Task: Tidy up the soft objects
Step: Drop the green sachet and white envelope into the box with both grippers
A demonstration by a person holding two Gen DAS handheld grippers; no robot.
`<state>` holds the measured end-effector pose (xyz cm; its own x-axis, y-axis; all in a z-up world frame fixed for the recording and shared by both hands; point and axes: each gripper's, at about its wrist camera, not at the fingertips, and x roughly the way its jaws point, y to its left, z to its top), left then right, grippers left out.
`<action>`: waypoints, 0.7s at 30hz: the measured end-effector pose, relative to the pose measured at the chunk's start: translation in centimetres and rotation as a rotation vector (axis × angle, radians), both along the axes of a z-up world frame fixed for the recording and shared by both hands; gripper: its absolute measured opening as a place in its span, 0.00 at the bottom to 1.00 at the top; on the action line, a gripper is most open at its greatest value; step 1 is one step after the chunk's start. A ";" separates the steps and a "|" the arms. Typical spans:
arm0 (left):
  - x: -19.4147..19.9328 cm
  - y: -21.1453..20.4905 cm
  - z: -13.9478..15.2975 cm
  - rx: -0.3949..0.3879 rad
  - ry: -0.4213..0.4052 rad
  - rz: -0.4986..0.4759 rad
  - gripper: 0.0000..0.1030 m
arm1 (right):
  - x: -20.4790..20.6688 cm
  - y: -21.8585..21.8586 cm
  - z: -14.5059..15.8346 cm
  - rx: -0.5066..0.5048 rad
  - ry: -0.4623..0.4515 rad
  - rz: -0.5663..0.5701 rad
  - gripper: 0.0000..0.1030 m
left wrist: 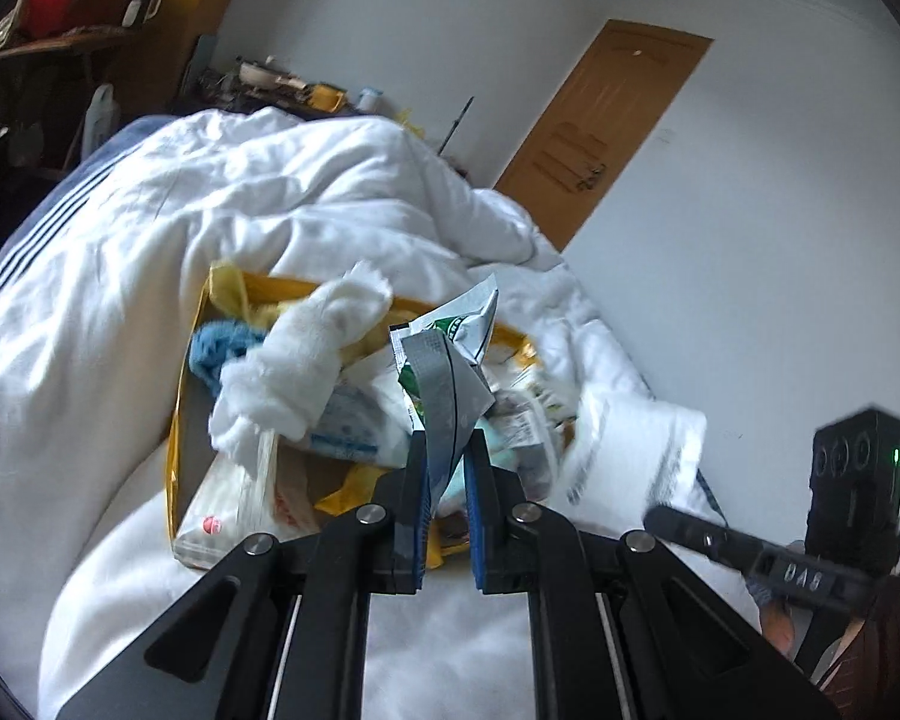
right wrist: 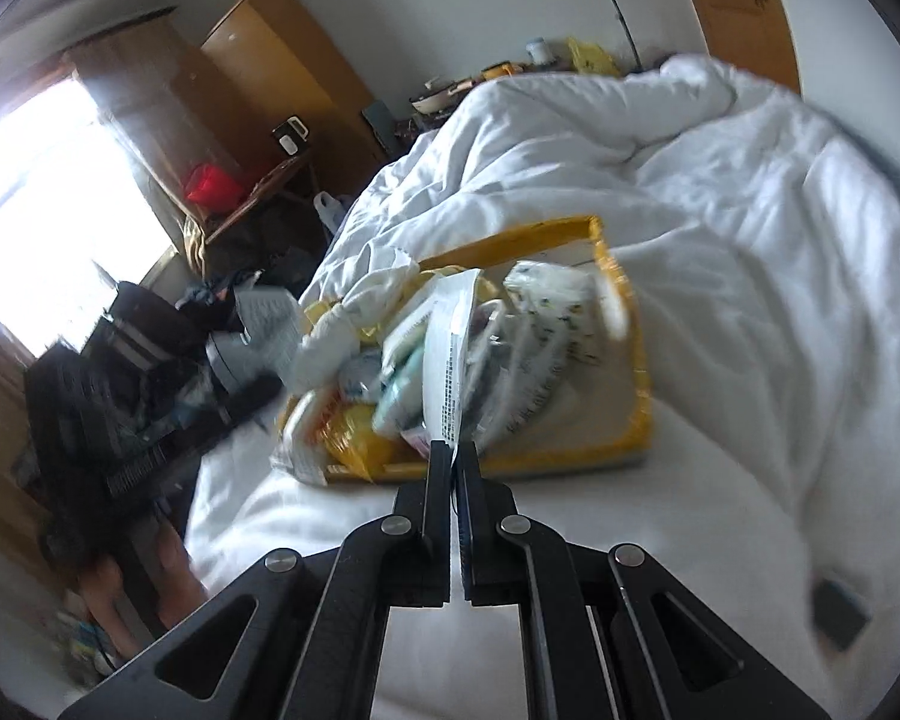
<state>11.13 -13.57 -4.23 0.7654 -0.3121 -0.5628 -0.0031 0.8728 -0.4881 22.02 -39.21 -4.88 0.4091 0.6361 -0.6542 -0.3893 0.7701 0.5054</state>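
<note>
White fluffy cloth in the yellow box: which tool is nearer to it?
Left. The left tool is over the box, right beside the white fluffy cloth; the right tool is off past the box's other side, farther away.

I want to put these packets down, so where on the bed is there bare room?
Bare white sheet between the yellow-rimmed tray and both grippers. The tray is crowded; the crumpled white duvet heaps behind it.

A wooden door (left wrist: 606, 126), a rumpled white duvet (left wrist: 222, 204), possibly a red box (right wrist: 210, 186).
</note>
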 end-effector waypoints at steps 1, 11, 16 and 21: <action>0.1 0.0 -0.5 -0.002 0.010 -0.003 0.10 | 0.6 0.4 -0.4 0.018 0.014 -0.002 0.03; 1.2 -0.2 -1.7 0.021 0.052 0.018 0.10 | 5.2 1.3 -0.9 -0.008 0.071 -0.061 0.03; 1.9 -0.3 -2.6 0.036 0.079 0.028 0.10 | 6.4 1.9 -1.0 -0.041 0.066 -0.087 0.03; 2.5 -0.2 -3.3 0.042 0.103 0.036 0.10 | 6.2 2.5 -1.4 -0.055 0.062 -0.090 0.05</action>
